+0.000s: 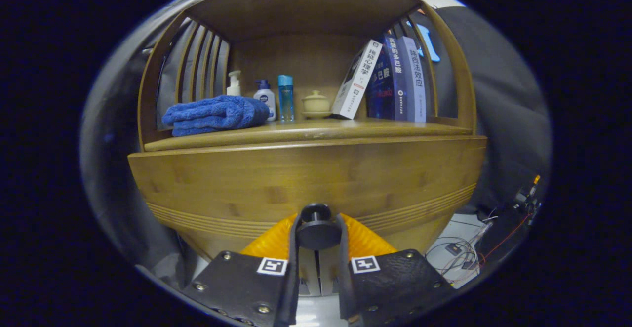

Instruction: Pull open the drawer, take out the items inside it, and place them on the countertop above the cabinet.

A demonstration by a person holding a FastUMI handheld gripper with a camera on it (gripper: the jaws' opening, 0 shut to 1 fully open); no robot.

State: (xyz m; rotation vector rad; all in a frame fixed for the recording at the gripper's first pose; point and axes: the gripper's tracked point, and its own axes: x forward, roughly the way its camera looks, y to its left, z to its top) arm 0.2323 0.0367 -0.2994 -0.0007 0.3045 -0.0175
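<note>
Gripper: the gripper [317, 230] sits low against the front of the cabinet, its two fingers [294, 248] drawn in close on either side of the round black knob [316, 228], both pressing on it.
Knob: it stands between the fingertips, its stem meeting the wood just beyond them.
Drawer: the drawer [306, 183] is the broad wooden front that the knob belongs to; it fills the space right ahead of the fingers and what lies inside it is hidden.
Desk: the desk [316, 130] is the flat wooden top just above the drawer, under a slatted wooden hutch.
Towel: a folded blue towel [215, 114] lies on the desk, left of the fingers' line.
Bottles: a white pump bottle [234, 84], a second white bottle [265, 97] and a blue bottle [285, 97] stand behind and beside the towel.
Cup: a small lidded cup [316, 104] stands near the middle.
Books: several books [390, 80] lean together at the right.
Floor: loose cables [464, 255] lie on the floor, right of the cabinet.
</note>
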